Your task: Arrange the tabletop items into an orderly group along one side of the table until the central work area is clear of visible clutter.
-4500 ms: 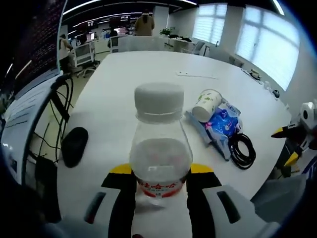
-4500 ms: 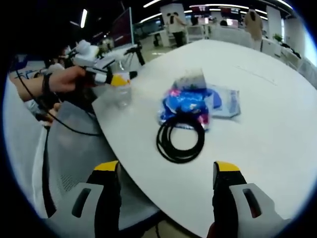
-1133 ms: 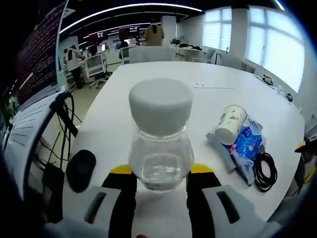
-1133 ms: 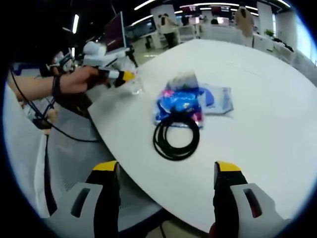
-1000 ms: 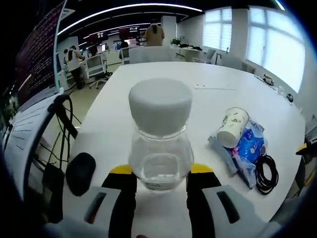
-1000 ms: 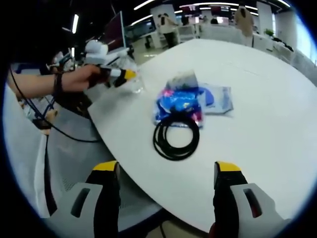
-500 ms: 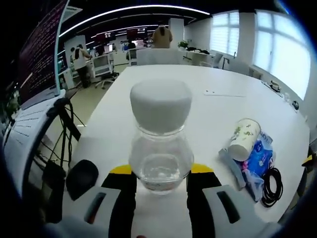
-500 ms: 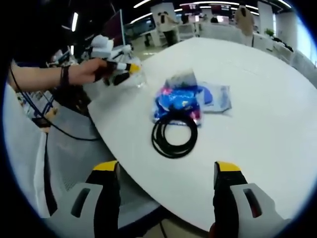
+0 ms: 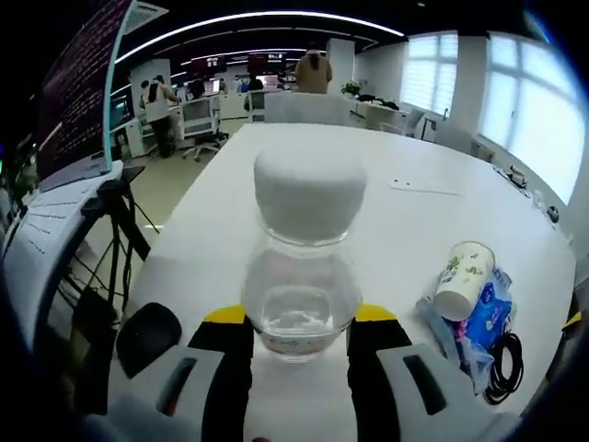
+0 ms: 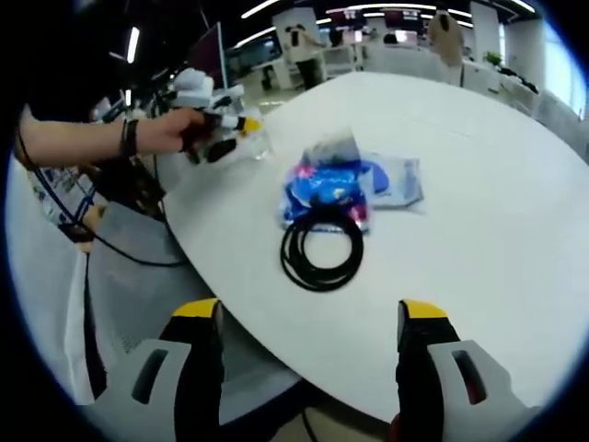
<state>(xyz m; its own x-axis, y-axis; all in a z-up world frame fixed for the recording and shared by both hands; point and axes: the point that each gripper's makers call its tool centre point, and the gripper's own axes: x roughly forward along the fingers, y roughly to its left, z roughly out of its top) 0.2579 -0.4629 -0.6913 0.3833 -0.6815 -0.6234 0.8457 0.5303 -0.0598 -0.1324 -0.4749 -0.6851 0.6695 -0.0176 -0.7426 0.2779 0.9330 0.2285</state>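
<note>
We saw people [image 9: 315, 72] standing among office desks [image 9: 204, 115] beyond the table's far edge, bright windows [image 9: 521, 101] along one wall, and a monitor [image 9: 78, 87] off another edge.

We are seeing a clear, glossy plastic bottle [image 9: 299, 299] wearing a matt white plastic cap [image 9: 309, 195], standing on a smooth white table [image 9: 368, 212] with a soft sheen. A printed paper cup [image 9: 463, 280] is lying against crinkly, shiny blue plastic packaging [image 10: 328, 191]. A coiled black cable [image 10: 321, 250] is looking rubbery and dull, and a black mouse [image 9: 147, 336] is showing a matt finish.
</note>
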